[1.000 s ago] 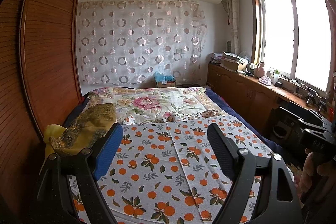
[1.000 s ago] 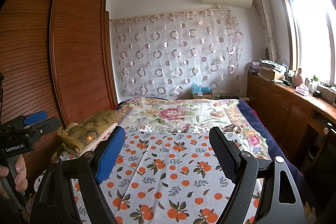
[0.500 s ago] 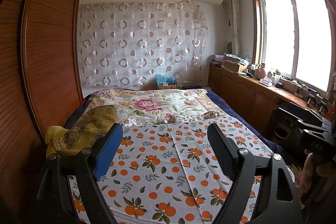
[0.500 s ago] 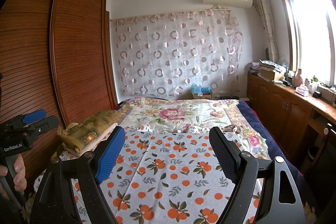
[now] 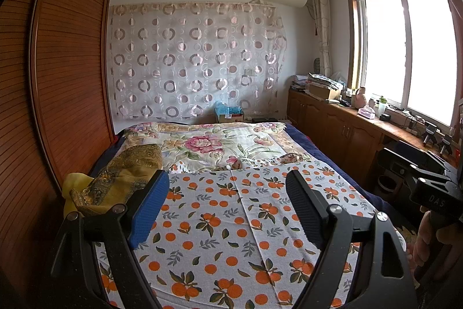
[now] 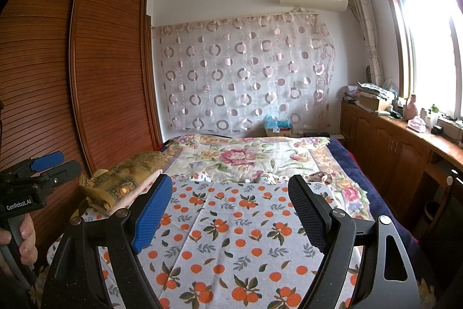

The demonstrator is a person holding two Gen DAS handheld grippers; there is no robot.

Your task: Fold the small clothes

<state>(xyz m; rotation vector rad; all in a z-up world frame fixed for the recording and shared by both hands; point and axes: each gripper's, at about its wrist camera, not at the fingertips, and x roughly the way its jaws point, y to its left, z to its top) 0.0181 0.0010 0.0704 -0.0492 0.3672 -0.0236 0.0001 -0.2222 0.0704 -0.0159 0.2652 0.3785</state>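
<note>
Hovering left gripper point(image 5: 228, 193), orange-print cloth point(image 5: 231, 222) flat

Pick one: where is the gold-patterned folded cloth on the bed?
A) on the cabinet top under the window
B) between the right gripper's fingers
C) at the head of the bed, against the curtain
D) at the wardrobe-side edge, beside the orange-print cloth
D: the gold-patterned cloth lies at the bed's edge next to the wardrobe, beside the orange-print cloth; the right gripper is open and empty.

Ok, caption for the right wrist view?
Open right claw above the orange-print cloth on the bed, nothing held.
</note>
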